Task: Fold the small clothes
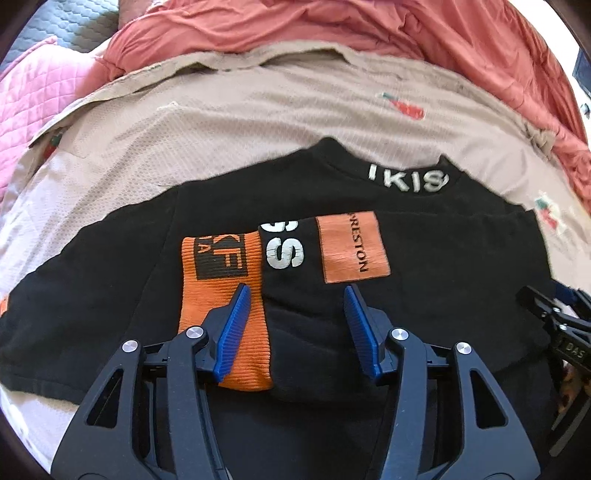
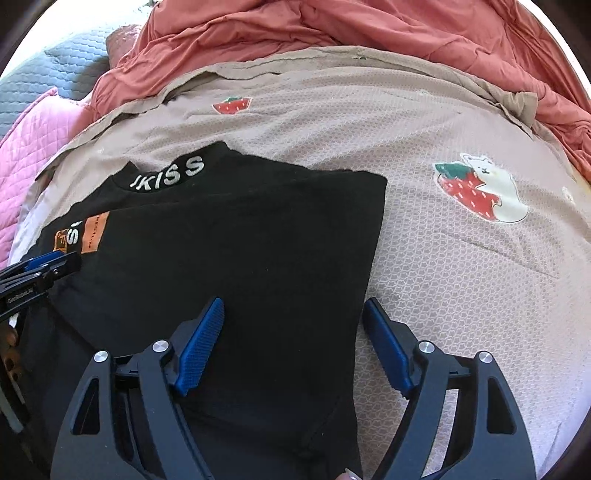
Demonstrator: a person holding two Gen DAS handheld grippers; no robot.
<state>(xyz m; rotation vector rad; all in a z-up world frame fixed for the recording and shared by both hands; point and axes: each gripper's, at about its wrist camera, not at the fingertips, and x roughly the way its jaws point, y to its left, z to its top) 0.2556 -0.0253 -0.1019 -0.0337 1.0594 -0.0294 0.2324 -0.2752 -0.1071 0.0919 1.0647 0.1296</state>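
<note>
A small black top with white neck lettering and orange patches lies flat on a beige strawberry-print sheet. An orange cuff of a sleeve folded across the body lies between the jaws. My left gripper is open, just above the folded sleeve. In the right wrist view the same top fills the left half. My right gripper is open over the top's right edge, one finger above black cloth, the other above the sheet. The left gripper also shows at that view's left edge.
A crumpled salmon-red blanket lies along the far side of the sheet. A pink quilted cover and a grey one sit at the far left. A bear-and-strawberry print marks the sheet to the right of the top.
</note>
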